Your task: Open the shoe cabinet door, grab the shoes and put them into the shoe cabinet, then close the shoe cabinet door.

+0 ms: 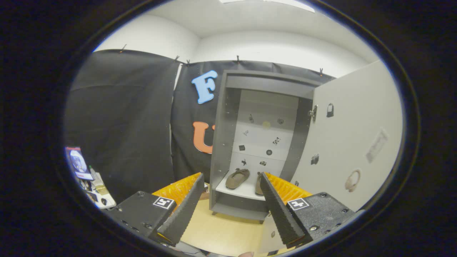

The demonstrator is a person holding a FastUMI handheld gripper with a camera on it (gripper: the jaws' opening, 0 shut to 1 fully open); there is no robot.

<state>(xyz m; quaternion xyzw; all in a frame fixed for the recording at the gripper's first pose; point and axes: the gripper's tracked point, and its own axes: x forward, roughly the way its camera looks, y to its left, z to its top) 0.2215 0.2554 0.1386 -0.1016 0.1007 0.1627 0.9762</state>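
Shoes (238, 178) brown, flat, inside open cabinet (228, 142), tool (232, 178) spread empty

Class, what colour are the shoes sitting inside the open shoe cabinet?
Brown, seen in the gripper view: the shoes rest on the shoe cabinet shelf.

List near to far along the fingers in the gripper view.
Open gripper, nothing between its fingers → bare floor → shoe cabinet bottom shelf → two shoes on that shelf → cabinet's back panel. The open door stands off to one side.
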